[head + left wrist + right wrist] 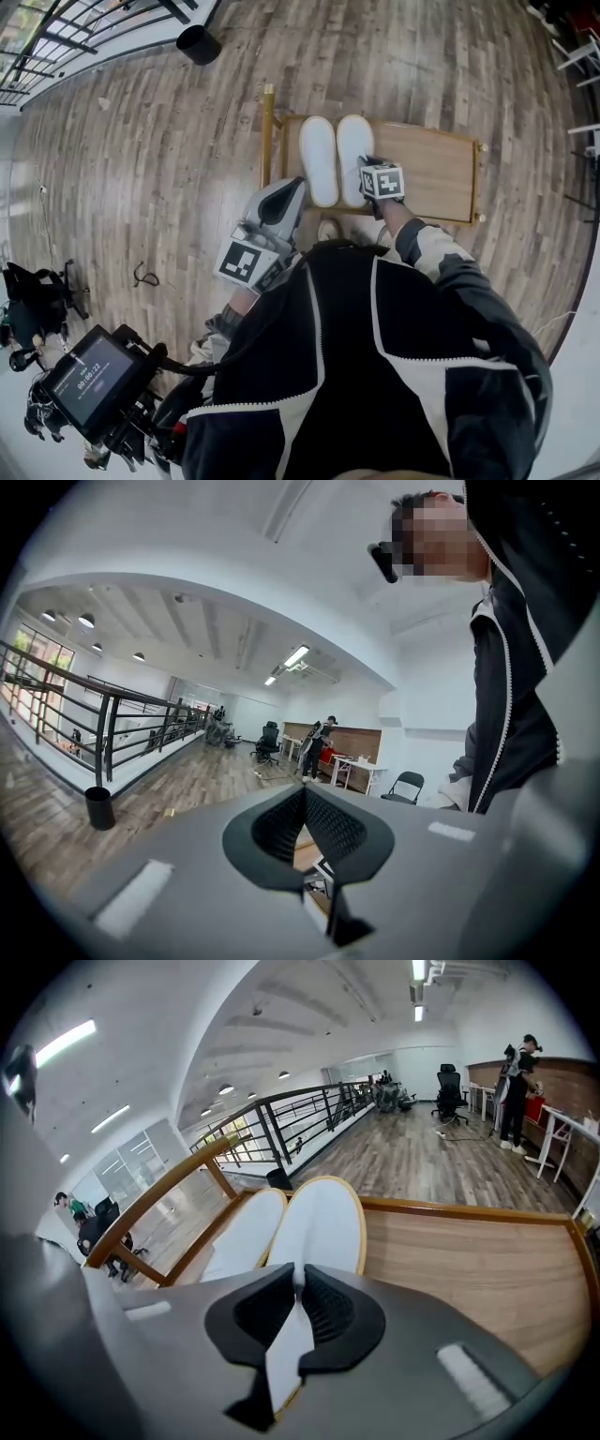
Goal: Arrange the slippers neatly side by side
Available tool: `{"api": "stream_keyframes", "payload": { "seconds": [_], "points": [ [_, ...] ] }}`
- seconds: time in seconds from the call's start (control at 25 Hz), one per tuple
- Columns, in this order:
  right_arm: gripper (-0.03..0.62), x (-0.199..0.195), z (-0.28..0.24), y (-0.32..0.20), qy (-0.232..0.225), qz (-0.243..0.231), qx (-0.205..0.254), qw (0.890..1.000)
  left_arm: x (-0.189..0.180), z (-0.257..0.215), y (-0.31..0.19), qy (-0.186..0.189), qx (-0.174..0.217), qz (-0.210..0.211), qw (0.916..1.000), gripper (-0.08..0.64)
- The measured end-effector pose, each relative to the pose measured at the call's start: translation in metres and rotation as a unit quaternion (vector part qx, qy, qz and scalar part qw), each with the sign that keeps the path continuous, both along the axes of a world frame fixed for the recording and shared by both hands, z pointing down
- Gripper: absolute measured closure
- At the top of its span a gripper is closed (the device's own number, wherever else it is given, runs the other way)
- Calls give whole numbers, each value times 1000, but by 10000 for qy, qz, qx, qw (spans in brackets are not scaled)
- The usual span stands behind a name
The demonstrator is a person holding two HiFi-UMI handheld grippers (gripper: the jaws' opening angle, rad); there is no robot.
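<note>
Grip at the heel: your right gripper point(366, 165) is clamped on the heel rim of the right slipper point(354, 155), whose white edge shows pinched between the jaws in the right gripper view. The left slipper point(319, 159) lies just beside it, the 2 touching or nearly so along their inner sides. Both point their toes toward the far edge, at the left end of the tabletop point(431, 173). Your left gripper point(286, 199) is closed on nothing, raised by the near-left corner and clear of the pair.

The step in hand looks like the final squaring-up. The toes appear close to level in the head view, but the right gripper partly hides the heels, so check those before letting go. Keep the sole flat on the wood as you nudge it, since lifting by the heel rim would likely fold so soft a slipper. Open the jaws only once the 2 match, then back straight out toward the near edge so the rim is not dragged along.

Room is uneven. The wooden rail point(267, 131) stands close to the left slipper's outer side, leaving little space there. The right half of the tabletop is bare, so make any sideways correction that way. A raised lip point(450, 1209) borders the far edge.
</note>
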State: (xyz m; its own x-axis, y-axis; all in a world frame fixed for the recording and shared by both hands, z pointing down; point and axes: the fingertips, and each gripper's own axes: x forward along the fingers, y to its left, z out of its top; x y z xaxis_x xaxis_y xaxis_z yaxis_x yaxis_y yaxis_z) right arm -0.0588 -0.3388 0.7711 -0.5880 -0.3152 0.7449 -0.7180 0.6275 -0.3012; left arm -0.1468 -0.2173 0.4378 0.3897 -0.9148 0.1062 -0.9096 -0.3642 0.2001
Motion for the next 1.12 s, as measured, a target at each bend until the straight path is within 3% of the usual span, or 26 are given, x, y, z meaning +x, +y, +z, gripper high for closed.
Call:
{"api": "stream_keyframes", "payload": {
  "seconds": [0.24,0.68,0.72,0.8,0.84,1.12],
  "points": [
    [563,-4,16,1,329,-229,-24,9992,-1,0,0,76,-71,-86,9999,541],
    [558,-4,30,0,488,-249,-217,9983,-6,3,-1,8,-114,-148,9998,541],
    [550,-6,30,3,423,-293,-311,9982,-6,5,0,-14,-109,-137,9998,541],
    [418,-13,30,9,198,-423,-507,9976,-6,8,1,-63,-98,-109,9999,541],
    [382,-15,28,11,108,-481,-555,9972,-6,10,1,-75,-105,-95,9999,541],
    [360,-8,8,11,50,-654,-257,9975,2,7,-4,3,-9,131,9999,541]
  ]
}}
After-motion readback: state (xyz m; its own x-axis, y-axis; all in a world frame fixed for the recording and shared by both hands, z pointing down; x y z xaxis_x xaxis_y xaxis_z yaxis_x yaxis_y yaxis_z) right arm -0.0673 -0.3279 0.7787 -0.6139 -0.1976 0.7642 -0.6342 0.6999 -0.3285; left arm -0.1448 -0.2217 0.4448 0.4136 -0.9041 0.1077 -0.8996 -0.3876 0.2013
